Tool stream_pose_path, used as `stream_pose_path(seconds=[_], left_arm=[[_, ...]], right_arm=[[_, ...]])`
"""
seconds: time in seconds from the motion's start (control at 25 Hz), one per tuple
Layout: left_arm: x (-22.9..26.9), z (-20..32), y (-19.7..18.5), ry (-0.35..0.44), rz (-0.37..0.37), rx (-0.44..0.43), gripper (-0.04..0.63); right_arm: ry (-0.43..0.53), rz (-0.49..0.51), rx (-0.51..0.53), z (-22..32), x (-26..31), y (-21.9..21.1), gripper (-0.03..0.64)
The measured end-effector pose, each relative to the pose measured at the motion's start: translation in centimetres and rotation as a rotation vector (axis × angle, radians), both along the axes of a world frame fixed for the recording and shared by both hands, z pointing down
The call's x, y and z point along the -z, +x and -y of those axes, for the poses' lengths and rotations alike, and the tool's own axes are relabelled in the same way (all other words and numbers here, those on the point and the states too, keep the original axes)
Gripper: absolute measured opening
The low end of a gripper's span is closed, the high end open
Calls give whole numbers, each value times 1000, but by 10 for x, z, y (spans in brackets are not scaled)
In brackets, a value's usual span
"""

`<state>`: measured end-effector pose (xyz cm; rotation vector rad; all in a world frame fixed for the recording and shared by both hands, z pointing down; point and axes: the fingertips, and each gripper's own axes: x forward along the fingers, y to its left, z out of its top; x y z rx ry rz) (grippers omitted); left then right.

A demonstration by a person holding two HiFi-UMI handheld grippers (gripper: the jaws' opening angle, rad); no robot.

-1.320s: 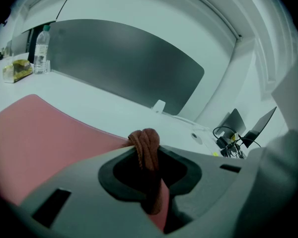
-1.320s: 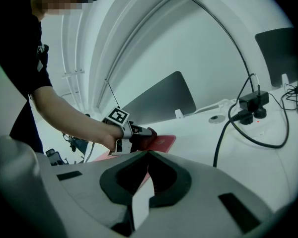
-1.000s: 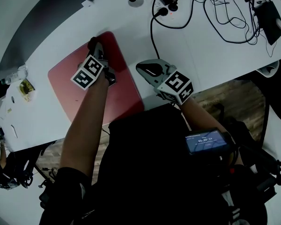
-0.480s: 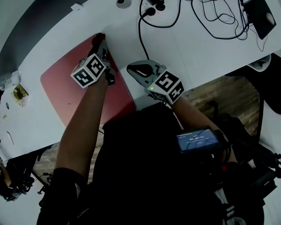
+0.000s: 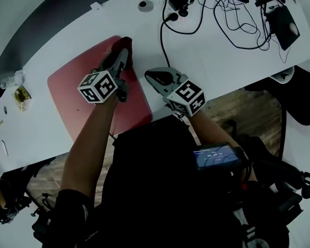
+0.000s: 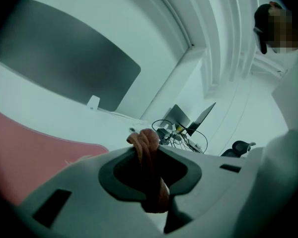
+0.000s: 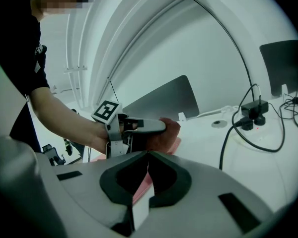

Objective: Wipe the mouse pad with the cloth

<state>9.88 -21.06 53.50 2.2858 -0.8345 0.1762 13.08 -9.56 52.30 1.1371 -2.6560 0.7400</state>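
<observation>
A red mouse pad (image 5: pixel 77 94) lies on the white table (image 5: pixel 217 61). My left gripper (image 5: pixel 122 49) is over the pad's far right corner, shut on a bunched reddish cloth (image 5: pixel 126 42) that hangs down onto the pad. In the left gripper view the cloth (image 6: pixel 148 167) fills the gap between the jaws, with the pad (image 6: pixel 25 157) at the left. My right gripper (image 5: pixel 151 75) rests shut and holding nothing on the table, just off the pad's right edge. The right gripper view shows its closed jaws (image 7: pixel 148 155) and, beyond them, the left gripper (image 7: pixel 144 127) with the cloth (image 7: pixel 168 137).
Black cables (image 5: pixel 237 19) and a power adapter (image 5: pixel 178 0) lie at the back of the table. A black device (image 5: pixel 283 22) sits at the far right. A round grommet (image 5: pixel 143 5) is behind the pad. Small items (image 5: pixel 21 94) lie at the left edge.
My left gripper has slid with the cloth along the pad's far side toward its far right corner. The right gripper has stayed beside the pad.
</observation>
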Motion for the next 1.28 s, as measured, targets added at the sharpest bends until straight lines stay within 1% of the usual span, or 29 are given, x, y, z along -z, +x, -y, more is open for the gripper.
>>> stream_pose_path(seconds=[0.08,0.16,0.24,0.32,0.44,0.64,0.96,1.28], left_arm=[[11,-10,-15,40,15,-14,84],[20,-19,-35,79,21,-10,84],[30,-22,-55,126,30,15,84],[41,-30,-75,166,53,39,84],[55,-47,-106,208,88,66,84],[75,-78,-154,269,116,111,84],[87,-140,-217,291,147,137,84],[87,-194,-250,305,154,164,84]], right_arm=[[7,-6,-7,-4,4,-8,26],[26,-7,-15,-6,9,-18,26],[60,-5,-11,-2,18,-25,26],[86,-1,-3,-2,30,-34,26],[118,-1,15,-7,47,-51,26],[172,-9,61,-18,68,-80,26],[220,16,124,-43,92,-123,26],[213,-16,184,-79,82,-148,26]])
